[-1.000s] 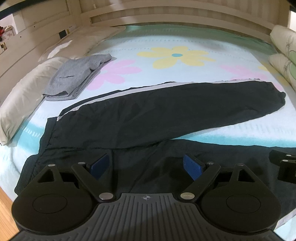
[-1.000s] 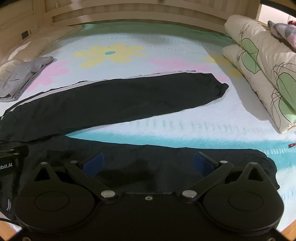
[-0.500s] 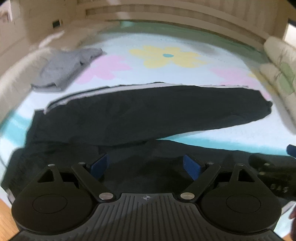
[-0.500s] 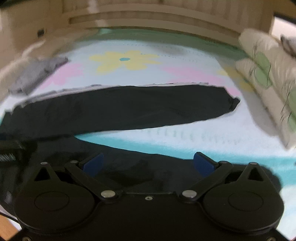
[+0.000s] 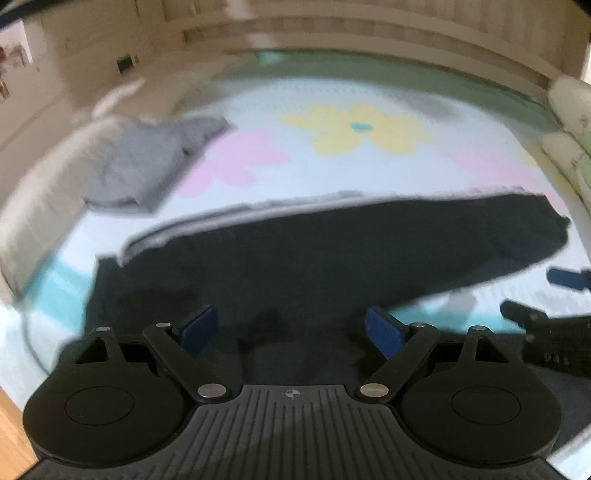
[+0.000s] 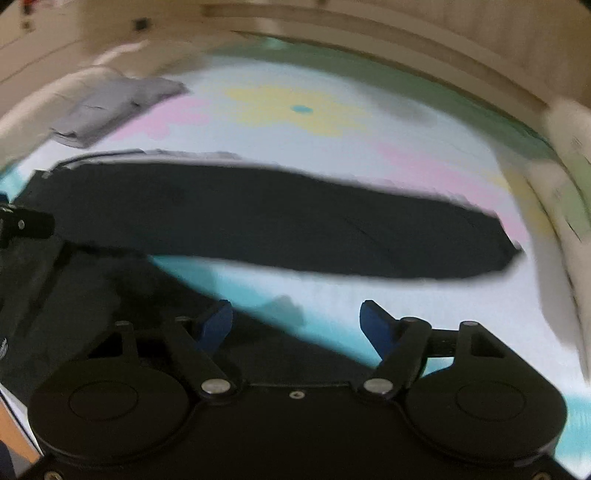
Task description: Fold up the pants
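Note:
Black pants (image 5: 332, 251) with a grey side stripe lie spread on the flowered bed sheet, legs apart in a V; they also show in the right wrist view (image 6: 277, 218). My left gripper (image 5: 291, 328) is open and empty, low over the near leg close to the waist. My right gripper (image 6: 295, 325) is open and empty, over the near leg's edge and the teal band of sheet between the legs. The right gripper's tip shows at the right edge of the left wrist view (image 5: 554, 317). Both views are motion-blurred.
A folded grey garment (image 5: 147, 162) lies at the back left next to a beige pillow (image 5: 40, 199). Leaf-patterned pillows (image 5: 572, 140) line the right side. A wooden headboard (image 5: 369, 33) bounds the far edge. The bed's near edge and wooden floor (image 5: 9, 424) are at lower left.
Both grippers have moved forward and swung, blurring the views. The right gripper now sits over the gap between the legs instead of over the near leg. Both stay open.

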`<act>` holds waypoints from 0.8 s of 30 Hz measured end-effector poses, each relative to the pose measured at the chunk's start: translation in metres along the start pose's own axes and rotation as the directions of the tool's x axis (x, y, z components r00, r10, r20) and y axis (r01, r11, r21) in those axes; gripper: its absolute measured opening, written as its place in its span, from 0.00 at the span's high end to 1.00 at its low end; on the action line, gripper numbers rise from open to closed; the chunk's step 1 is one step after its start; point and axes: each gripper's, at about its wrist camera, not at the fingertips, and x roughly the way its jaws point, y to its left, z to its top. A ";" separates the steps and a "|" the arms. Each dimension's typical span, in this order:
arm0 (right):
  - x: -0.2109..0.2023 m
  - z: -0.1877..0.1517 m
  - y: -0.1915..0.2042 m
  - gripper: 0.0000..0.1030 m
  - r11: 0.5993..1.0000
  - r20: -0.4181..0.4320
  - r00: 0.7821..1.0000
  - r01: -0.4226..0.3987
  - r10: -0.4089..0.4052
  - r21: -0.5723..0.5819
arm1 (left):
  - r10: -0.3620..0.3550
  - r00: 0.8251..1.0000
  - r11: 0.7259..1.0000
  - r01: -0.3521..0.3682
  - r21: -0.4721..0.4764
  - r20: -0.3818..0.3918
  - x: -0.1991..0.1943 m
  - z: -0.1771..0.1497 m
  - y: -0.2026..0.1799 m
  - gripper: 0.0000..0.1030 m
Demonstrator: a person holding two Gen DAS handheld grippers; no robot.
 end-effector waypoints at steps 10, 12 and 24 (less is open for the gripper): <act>0.107 0.092 -0.013 0.43 0.946 0.052 0.977 -0.187 0.208 -0.264 | 0.030 0.998 0.998 -0.033 -0.055 -0.055 0.046 0.017 0.021 0.17; 0.129 0.105 -0.007 0.43 0.921 0.050 0.970 -0.210 0.239 -0.329 | 0.040 0.997 0.998 -0.043 -0.048 -0.066 0.052 0.017 0.023 0.17; 0.230 0.141 0.019 0.34 0.769 -0.136 0.909 -0.407 0.394 -0.493 | 0.003 0.995 0.997 -0.010 -0.074 -0.100 0.068 0.022 0.024 0.17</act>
